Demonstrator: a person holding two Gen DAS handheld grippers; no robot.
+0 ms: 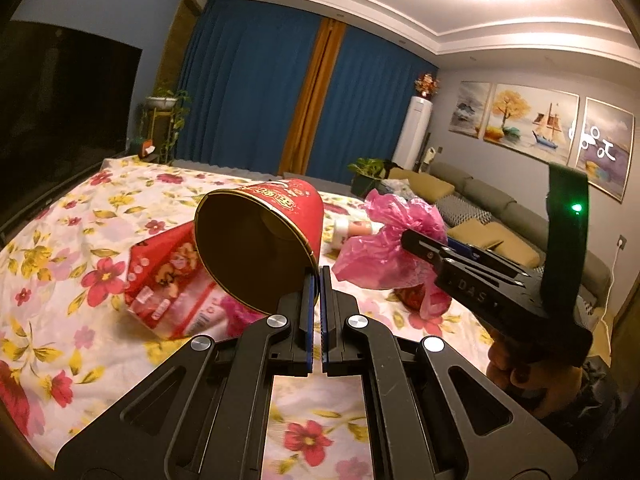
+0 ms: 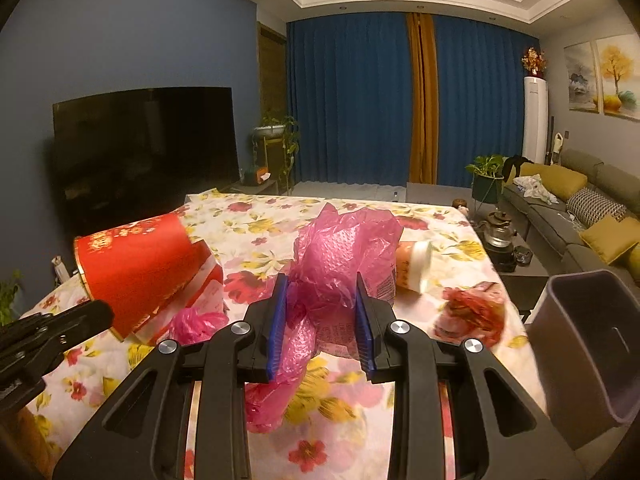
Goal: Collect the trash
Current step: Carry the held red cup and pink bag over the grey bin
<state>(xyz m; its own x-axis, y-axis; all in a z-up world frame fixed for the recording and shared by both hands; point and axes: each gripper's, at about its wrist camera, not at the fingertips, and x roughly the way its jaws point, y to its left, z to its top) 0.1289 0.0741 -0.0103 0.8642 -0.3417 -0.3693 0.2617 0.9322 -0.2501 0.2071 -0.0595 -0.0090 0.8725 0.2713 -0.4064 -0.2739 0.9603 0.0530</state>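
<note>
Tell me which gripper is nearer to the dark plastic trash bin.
Right. The right gripper, holding the crumpled pink plastic bag, is just beside the dark plastic trash bin; the left gripper, pinching the red paper cup, is farther away.

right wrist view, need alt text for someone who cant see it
The right gripper holds a crumpled pink plastic bag above a floral tablecloth. To its left, the left gripper grips a red paper cup; a grey bin stands at right.
</note>
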